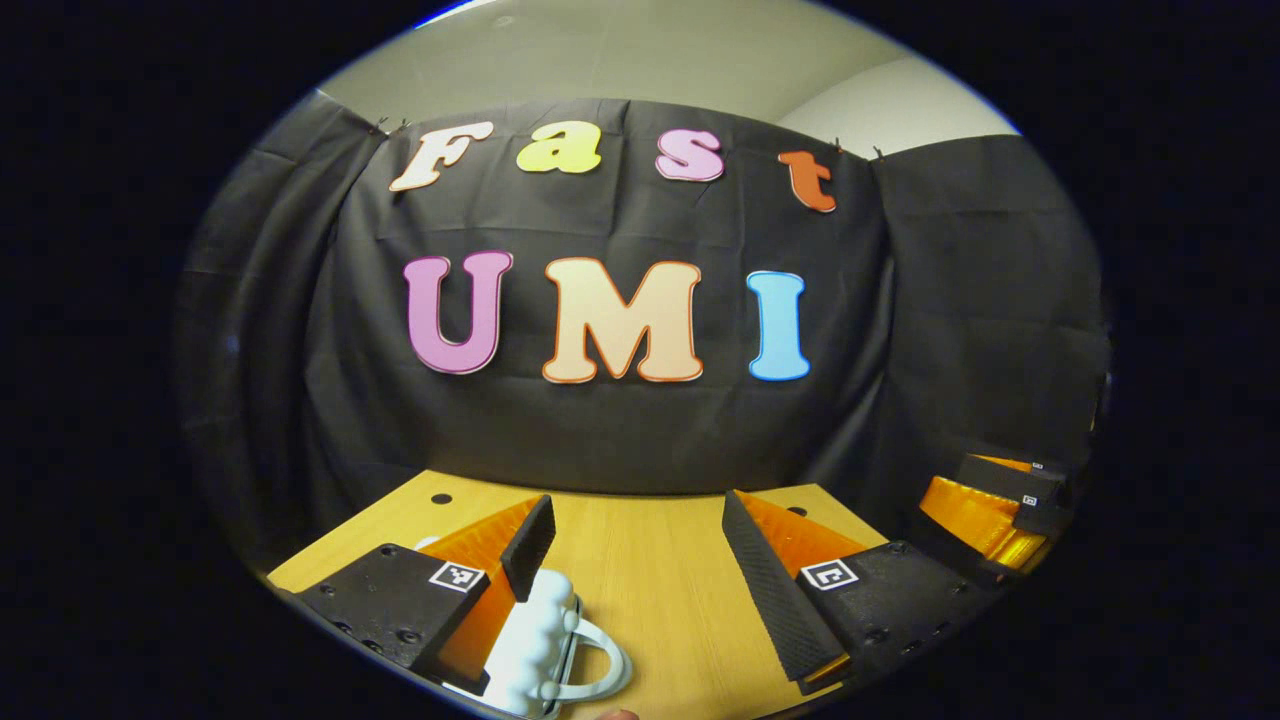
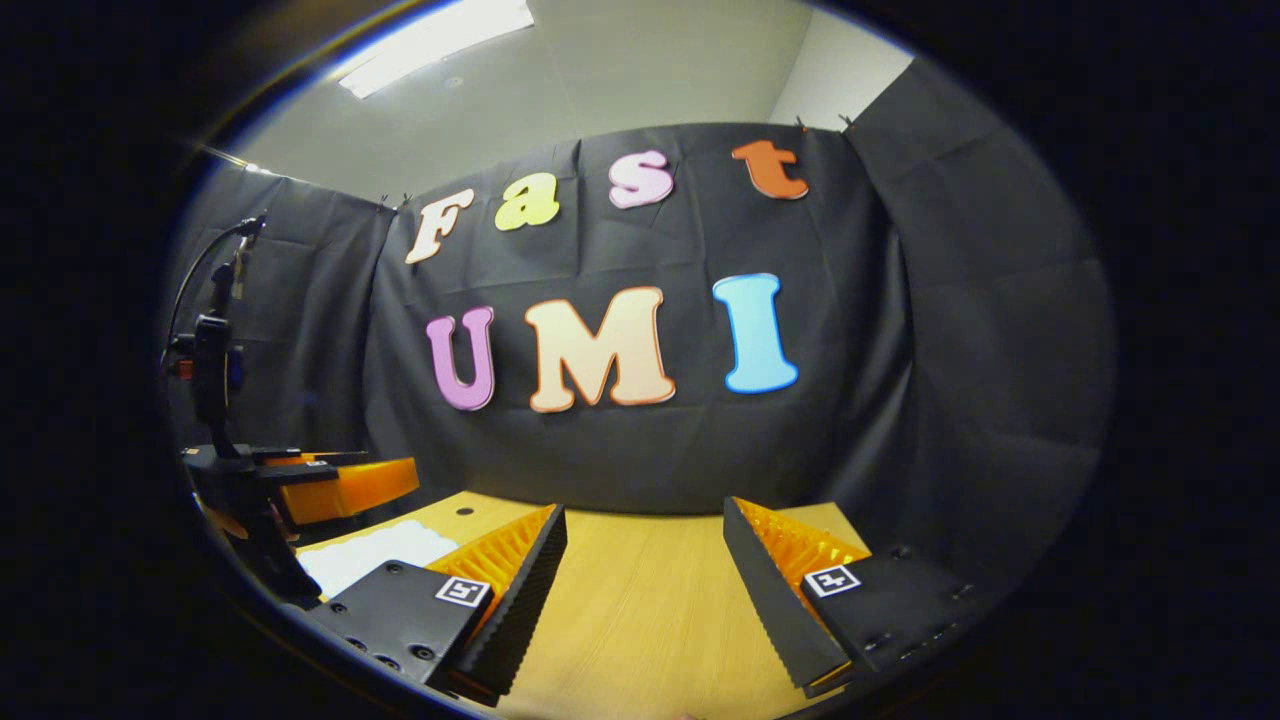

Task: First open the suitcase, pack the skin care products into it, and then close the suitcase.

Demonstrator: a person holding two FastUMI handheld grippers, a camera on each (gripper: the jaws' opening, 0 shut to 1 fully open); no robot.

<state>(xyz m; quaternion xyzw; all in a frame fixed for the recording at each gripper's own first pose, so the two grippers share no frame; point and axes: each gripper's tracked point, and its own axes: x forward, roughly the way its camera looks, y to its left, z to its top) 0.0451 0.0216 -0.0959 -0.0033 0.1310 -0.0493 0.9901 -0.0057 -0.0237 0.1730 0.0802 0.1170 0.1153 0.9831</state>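
Left gripper (image 1: 640, 560) above the light wooden bench (image 1: 650, 580), jaws apart, nothing between them. Small white ribbed plastic suitcase with a looped handle (image 1: 545, 645) lying closed on the bench just beside the left finger. Right gripper (image 2: 645, 570) jaws apart too, hovering over bare bench.

A staged recording booth inside a plain room, more lab than home. Black cloth (image 2: 640, 430) hangs as a backdrop, clipped along its top edge and wrapping round both sides. Just in front of the cloth stands a light wooden table (image 2: 640, 600). Above the cloth, bare pale walls and a ceiling with a strip light (image 2: 440, 45). Left of the table, a black stand (image 2: 215, 370) with a cable.
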